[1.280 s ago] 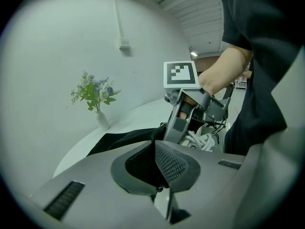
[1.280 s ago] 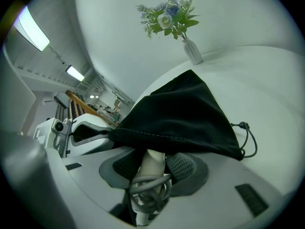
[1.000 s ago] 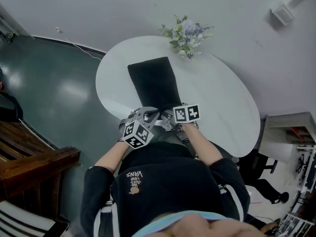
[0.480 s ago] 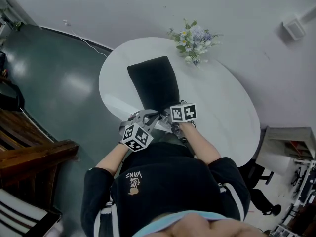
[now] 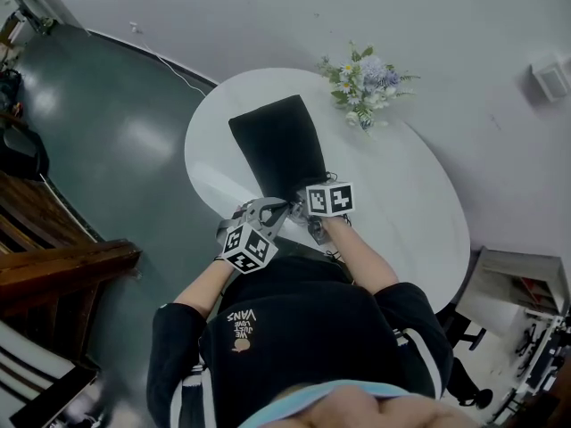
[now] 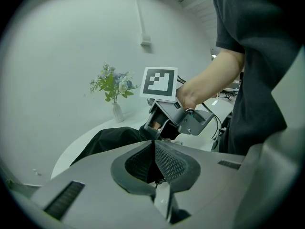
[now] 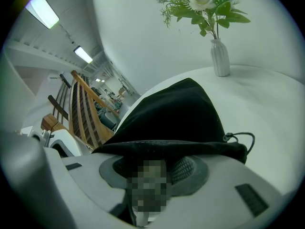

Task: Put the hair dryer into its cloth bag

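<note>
Our left gripper has its jaws drawn together, with black fabric from the mouth of the cloth bag pinched between the meshed pads. Our right gripper sits just beside it. The bag's hem lies across its jaws, which are closed on the hem as far as we can make out, and a drawstring loop hangs off to the right of them. Both grippers meet at the near edge of the round white table, where the mouth of the bag is. From there the bag lies flat on the tabletop, running away from us toward the far left edge. Its body bulges a little, but we cannot tell whether the hair dryer is inside. A small white vase of flowers stands at the far edge, well apart from the bag. A dark green floor surrounds the table.
</note>
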`<control>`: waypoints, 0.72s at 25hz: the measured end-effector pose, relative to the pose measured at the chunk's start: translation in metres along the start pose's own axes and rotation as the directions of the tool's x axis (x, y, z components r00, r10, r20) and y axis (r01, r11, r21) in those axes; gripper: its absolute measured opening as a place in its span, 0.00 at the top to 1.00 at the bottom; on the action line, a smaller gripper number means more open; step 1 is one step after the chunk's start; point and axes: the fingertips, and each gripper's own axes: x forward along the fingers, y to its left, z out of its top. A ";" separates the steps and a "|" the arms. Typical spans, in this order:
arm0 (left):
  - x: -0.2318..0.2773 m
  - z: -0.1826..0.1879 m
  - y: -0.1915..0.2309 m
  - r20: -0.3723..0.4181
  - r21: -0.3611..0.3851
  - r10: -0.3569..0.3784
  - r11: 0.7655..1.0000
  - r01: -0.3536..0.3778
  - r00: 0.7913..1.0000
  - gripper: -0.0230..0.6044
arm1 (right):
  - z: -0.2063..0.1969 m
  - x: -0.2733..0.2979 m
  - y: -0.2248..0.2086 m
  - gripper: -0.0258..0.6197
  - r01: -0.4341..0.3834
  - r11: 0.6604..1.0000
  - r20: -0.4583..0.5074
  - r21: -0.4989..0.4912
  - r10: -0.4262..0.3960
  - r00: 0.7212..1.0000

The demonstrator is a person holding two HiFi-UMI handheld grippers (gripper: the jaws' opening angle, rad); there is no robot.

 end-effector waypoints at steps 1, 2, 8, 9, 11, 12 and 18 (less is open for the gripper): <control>0.001 0.000 0.002 0.000 -0.005 0.004 1.000 -0.004 1.000 0.91 | 0.003 0.001 -0.001 0.67 -0.001 1.000 0.001 -0.001 0.001 1.000; 0.001 0.001 0.003 0.000 -0.010 0.007 1.000 -0.007 1.000 0.91 | 0.006 0.002 -0.001 0.67 -0.002 1.000 0.004 0.000 0.002 1.000; 0.003 0.001 0.006 -0.003 -0.036 0.022 0.999 -0.022 1.000 0.91 | 0.015 0.008 -0.004 0.67 0.001 1.000 0.015 0.007 -0.001 1.000; 0.004 0.001 0.006 -0.004 -0.040 0.024 0.999 -0.024 1.000 0.91 | 0.016 0.009 -0.005 0.67 0.004 1.000 0.015 0.004 -0.004 1.000; 0.005 0.000 0.005 -0.008 -0.045 0.027 0.999 -0.027 1.000 0.91 | 0.017 0.010 -0.006 0.67 0.007 1.000 0.017 -0.005 -0.007 1.000; 0.006 -0.001 0.005 -0.010 -0.048 0.029 0.998 -0.029 1.000 0.91 | 0.017 0.011 -0.006 0.67 0.009 1.000 0.017 -0.010 -0.009 1.000; 0.007 -0.006 0.005 -0.027 -0.066 0.043 0.997 -0.045 0.999 0.91 | 0.016 0.016 -0.009 0.67 0.025 0.999 0.016 -0.021 -0.024 1.000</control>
